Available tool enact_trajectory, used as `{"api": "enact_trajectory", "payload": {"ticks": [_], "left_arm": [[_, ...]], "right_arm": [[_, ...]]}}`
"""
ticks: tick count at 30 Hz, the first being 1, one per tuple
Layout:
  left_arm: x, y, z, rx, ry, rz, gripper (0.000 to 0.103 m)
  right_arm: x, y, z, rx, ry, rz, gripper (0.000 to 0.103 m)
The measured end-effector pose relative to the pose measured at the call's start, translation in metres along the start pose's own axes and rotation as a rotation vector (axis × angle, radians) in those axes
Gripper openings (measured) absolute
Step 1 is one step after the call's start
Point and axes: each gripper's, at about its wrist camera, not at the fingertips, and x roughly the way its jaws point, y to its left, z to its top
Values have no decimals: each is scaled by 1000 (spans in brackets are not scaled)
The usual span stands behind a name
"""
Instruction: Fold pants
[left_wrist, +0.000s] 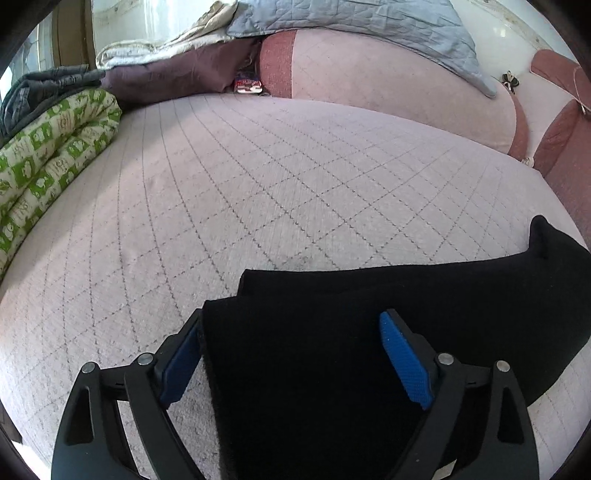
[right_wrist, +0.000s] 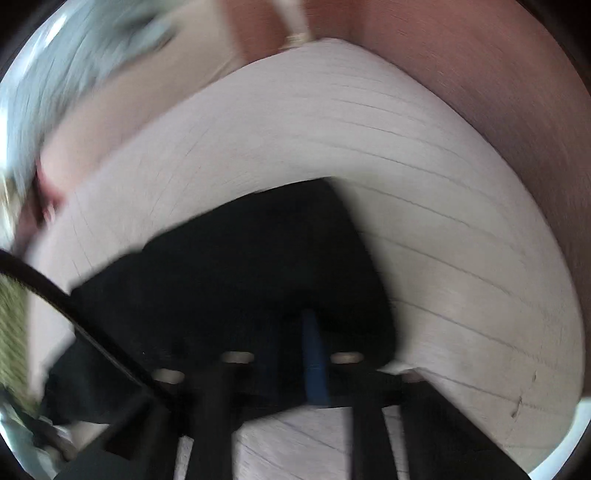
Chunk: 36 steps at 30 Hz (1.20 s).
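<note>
My left gripper (left_wrist: 291, 354) hangs over the near end of the black pants (left_wrist: 369, 332), jaws spread wide, one blue pad (left_wrist: 404, 360) above the cloth and the other just off its left edge. Nothing is pinched there; the fabric lies loose between the fingers.

The pants sit folded on the pale quilted mattress (left_wrist: 221, 184), near the front edge, running off to the right, with a second layer peeking out from under the top one at the far side.

Over on the right wrist view everything smears. My right gripper (right_wrist: 314, 365) has its jaws drawn together, blue pads (right_wrist: 314, 369) meeting in one narrow strip, right against the dark pants (right_wrist: 258, 258). Whether any cloth is caught between them, I cannot tell through the blur.

Up at the far left of the mattress lies a rolled green-and-white blanket (left_wrist: 48, 158), with a grey bundle (left_wrist: 40, 92) behind it. A blue-grey quilt (left_wrist: 351, 22) drapes over the pink headboard (left_wrist: 388, 85).
</note>
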Motion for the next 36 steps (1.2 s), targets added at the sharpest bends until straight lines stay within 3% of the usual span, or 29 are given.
{"api": "enact_trajectory", "payload": {"ticks": [1, 2, 3, 4, 9, 14, 18, 23, 25, 29, 32, 36], "left_arm": [[-3, -2, -1, 9, -14, 6, 92], [-6, -4, -1, 16, -30, 11, 91], [-11, -4, -1, 18, -51, 14, 90], [-17, -2, -1, 7, -75, 8, 90], [-55, 37, 1, -155, -175, -20, 90], [-59, 93, -13, -339, -123, -10, 90], [-56, 115, -29, -368, -78, -3, 85], [-52, 123, -40, -398, -31, -174, 83], [-55, 116, -42, -371, -26, -193, 83], [-57, 101, -43, -304, -7, -236, 83], [-58, 93, -45, -254, 0, -226, 83], [-60, 96, -48, -248, 3, -225, 83]], "right_arm": [[-12, -16, 0, 54, -36, -32, 10], [-21, -21, -1, 58, -71, -96, 27], [-30, -20, -2, 36, -104, -152, 33], [-38, -15, -4, 3, -132, -136, 36], [-48, 51, -24, -145, -131, 40, 38], [-21, 163, -53, -359, -37, 234, 47], [8, 252, -86, -503, 74, 344, 47], [31, 349, -139, -690, 177, 399, 48], [40, 386, -151, -753, 209, 417, 48], [53, 457, -173, -886, 258, 412, 55], [66, 495, -184, -979, 324, 388, 58], [90, 533, -213, -1082, 369, 270, 60]]}}
